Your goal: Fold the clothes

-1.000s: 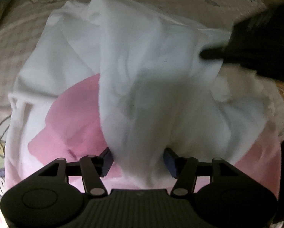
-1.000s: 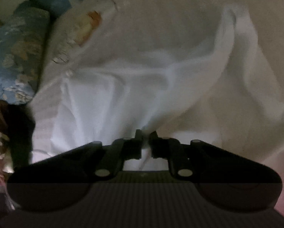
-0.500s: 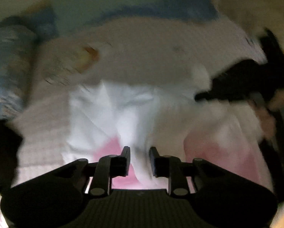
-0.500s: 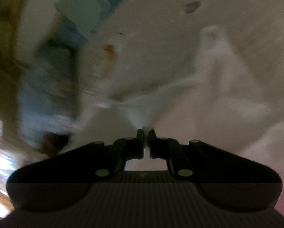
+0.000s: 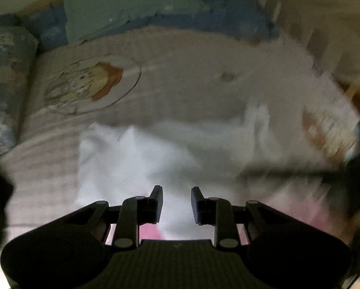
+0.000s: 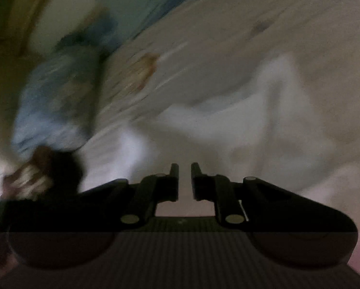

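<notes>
A white garment with a pink panel lies rumpled on the bed, blurred by motion. My left gripper is high above the bed, and a bunched fold of the white cloth fills the gap between its pads, so it is shut on that fold. In the right wrist view the same white garment spreads across the sheet. The jaws of my right gripper are opening, with a narrow slit between them. No cloth is pinched there; pale fabric only shows beyond the tips.
The bed sheet is pale checked cloth with a round cartoon print. A blue patterned bolster lies at the left, a teal pillow at the head. A dark blurred shape sits low left of the right gripper.
The left gripper closed on the white fold and rose, so more of the bed shows. The right gripper swung sideways; the cloth peak it pinched is gone and its fingers have parted slightly.
</notes>
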`<state>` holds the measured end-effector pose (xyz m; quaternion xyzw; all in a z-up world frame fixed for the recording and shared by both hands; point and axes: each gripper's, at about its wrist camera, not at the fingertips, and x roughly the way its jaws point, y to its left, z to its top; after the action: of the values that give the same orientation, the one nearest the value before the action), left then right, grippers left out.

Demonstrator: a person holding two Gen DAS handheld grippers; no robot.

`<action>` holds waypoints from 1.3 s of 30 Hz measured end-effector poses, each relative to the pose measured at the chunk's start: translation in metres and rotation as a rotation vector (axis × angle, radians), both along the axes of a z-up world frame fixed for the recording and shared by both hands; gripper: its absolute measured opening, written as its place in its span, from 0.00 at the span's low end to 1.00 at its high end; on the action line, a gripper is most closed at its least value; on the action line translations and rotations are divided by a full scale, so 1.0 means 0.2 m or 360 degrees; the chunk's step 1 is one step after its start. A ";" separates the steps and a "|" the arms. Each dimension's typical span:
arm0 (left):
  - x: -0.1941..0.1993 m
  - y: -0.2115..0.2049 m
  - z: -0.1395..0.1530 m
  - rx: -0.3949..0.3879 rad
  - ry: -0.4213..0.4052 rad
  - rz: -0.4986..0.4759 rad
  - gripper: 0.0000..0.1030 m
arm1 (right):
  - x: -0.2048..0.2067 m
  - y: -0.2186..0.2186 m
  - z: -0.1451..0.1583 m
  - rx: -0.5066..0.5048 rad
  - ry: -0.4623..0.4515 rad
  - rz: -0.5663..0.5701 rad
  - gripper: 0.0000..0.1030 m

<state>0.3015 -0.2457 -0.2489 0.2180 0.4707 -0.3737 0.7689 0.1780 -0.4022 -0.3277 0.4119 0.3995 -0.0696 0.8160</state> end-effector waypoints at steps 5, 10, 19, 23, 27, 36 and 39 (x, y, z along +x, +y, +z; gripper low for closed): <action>0.09 0.00 -0.27 -0.0038 0.0260 0.0024 0.32 | 0.18 0.37 -0.38 -0.0177 0.0327 0.0518 0.09; 0.15 0.05 -0.78 0.0368 0.0368 0.0119 0.27 | 0.11 0.40 -0.38 -0.0176 0.0318 0.0352 0.09; -0.01 -0.04 -0.92 0.0607 0.0107 -0.0188 0.30 | 0.04 0.51 -0.38 -0.0482 0.0426 0.0366 0.10; -0.02 0.06 -0.77 0.0518 0.0213 -0.0095 0.36 | 0.00 0.49 -0.22 -0.0370 0.0459 0.0172 0.12; -0.15 0.27 -0.60 0.0504 0.0335 -0.0039 0.48 | -0.26 0.55 0.05 -0.0428 0.0455 0.0063 0.39; -0.58 0.72 -0.27 0.0623 0.0392 0.0052 0.50 | -0.85 0.72 0.32 -0.0387 0.0656 -0.0091 0.40; -0.70 0.84 -0.19 0.0649 0.0328 0.0097 0.54 | -0.98 0.77 0.34 -0.0331 0.0668 -0.0146 0.40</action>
<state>0.1609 -0.0781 -0.2869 0.3152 0.6190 -0.2677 0.6677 -0.0186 -0.2489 -0.2603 0.3199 0.5319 -0.2315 0.7491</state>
